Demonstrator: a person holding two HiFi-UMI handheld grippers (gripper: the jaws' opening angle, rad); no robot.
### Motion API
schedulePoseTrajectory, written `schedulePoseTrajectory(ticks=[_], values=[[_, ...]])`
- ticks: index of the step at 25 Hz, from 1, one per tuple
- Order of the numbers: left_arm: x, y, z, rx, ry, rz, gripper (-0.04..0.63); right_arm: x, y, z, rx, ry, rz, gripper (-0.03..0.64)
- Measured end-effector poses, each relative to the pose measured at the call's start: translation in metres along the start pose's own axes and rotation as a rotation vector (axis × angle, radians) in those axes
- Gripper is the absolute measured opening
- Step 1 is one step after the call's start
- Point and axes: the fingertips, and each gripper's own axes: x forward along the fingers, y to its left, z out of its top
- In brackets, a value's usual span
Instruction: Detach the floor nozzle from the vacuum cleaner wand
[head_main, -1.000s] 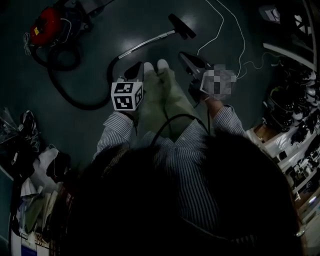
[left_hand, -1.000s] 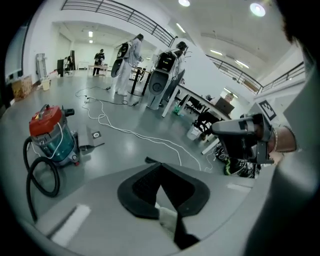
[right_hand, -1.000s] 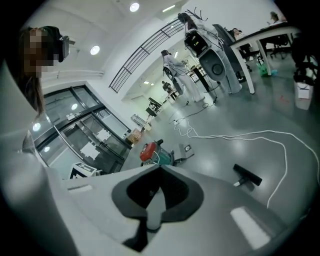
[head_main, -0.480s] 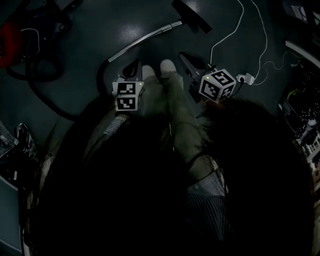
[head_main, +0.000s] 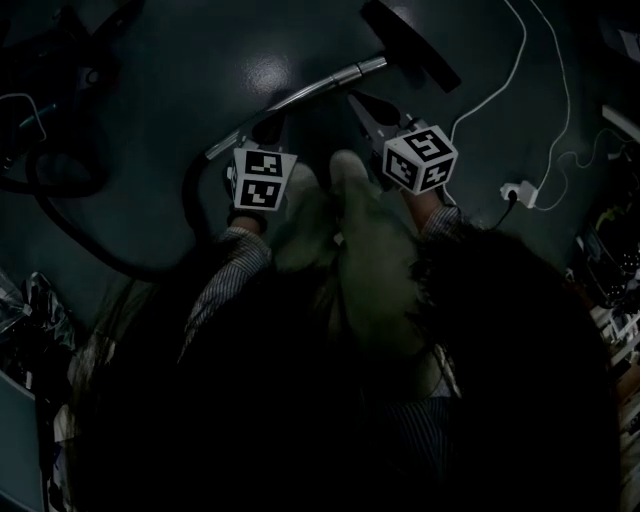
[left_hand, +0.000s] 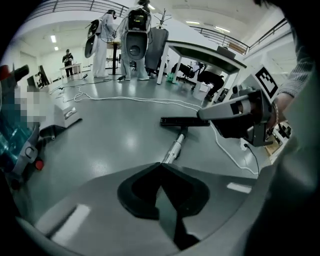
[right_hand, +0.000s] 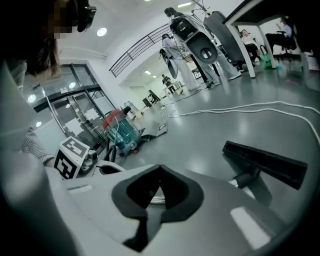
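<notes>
Hovering close over the vacuum's tube, both grippers are sitting empty. As I read it, the step in hand is the approach, with no grasp made yet.

The vacuum canister is standing off to the person's left. Its black hose is curving round to the wand, which is lying flat on the floor. The floor nozzle is sitting at the wand's far end, attached.

The left gripper is pointing along the tube, jaws pressed together on nothing. The right gripper is closed and empty too, and is sitting nearer the nozzle end.

Next move, as a judgement: both jaws are going to need opening, one to clamp the tube and one to take the nozzle neck. Then comes a pull apart along the tube's line. Whether a catch is locking the joint, I cannot tell.

The room is looking like a large open hall, with a desk standing further back. The glossy grey floor is mirroring the ceiling lights and is probably letting the nozzle slide. A white cable is trailing to a plug block.
</notes>
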Motion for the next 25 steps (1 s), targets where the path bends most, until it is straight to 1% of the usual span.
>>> schedulePoseTrajectory(ticks=[3,6,7,9,11,13,15,16,18,19,20,22,23,25], values=[[0.033,0.009,-0.02,0.077,0.058,-0.021,0.006,0.025,-0.016,-0.009,0.001,-0.007,0.01,0.002],[0.062,0.014,-0.04,0.19,0.126,-0.04,0.008,0.041,-0.027,-0.013,-0.002,-0.019,0.014,0.002],[0.07,0.014,-0.047,0.214,0.149,-0.048,0.013,0.045,-0.03,-0.015,-0.006,-0.014,0.014,0.002],[0.085,0.014,-0.06,0.228,0.189,-0.073,0.111,0.051,-0.036,-0.02,-0.01,0.002,0.01,0.002],[0.096,0.012,-0.069,0.245,0.215,-0.104,0.171,0.054,-0.043,-0.022,0.004,-0.005,0.003,0.002],[0.105,0.008,-0.077,0.307,0.247,-0.128,0.201,0.054,-0.049,-0.022,0.022,-0.023,-0.003,0.002],[0.113,0.007,-0.085,0.365,0.269,-0.138,0.202,0.055,-0.053,-0.023,0.029,-0.031,-0.01,0.002],[0.116,0.007,-0.087,0.362,0.267,-0.145,0.202,0.055,-0.054,-0.024,0.032,-0.03,-0.012,0.002],[0.121,0.008,-0.089,0.315,0.25,-0.153,0.21,0.057,-0.056,-0.028,0.039,-0.023,-0.01,0.002],[0.124,0.009,-0.09,0.306,0.251,-0.15,0.21,0.057,-0.057,-0.029,0.042,-0.019,-0.01,0.002],[0.127,0.01,-0.092,0.317,0.259,-0.145,0.21,0.056,-0.058,-0.03,0.046,-0.017,-0.011,0.002],[0.131,0.01,-0.096,0.366,0.275,-0.134,0.209,0.055,-0.06,-0.031,0.053,-0.015,-0.016,0.002],[0.132,0.01,-0.097,0.387,0.273,-0.131,0.207,0.055,-0.061,-0.031,0.056,-0.014,-0.018,0.002],[0.132,0.009,-0.097,0.399,0.251,-0.129,0.207,0.055,-0.064,-0.033,0.061,-0.01,-0.021,0.002]])
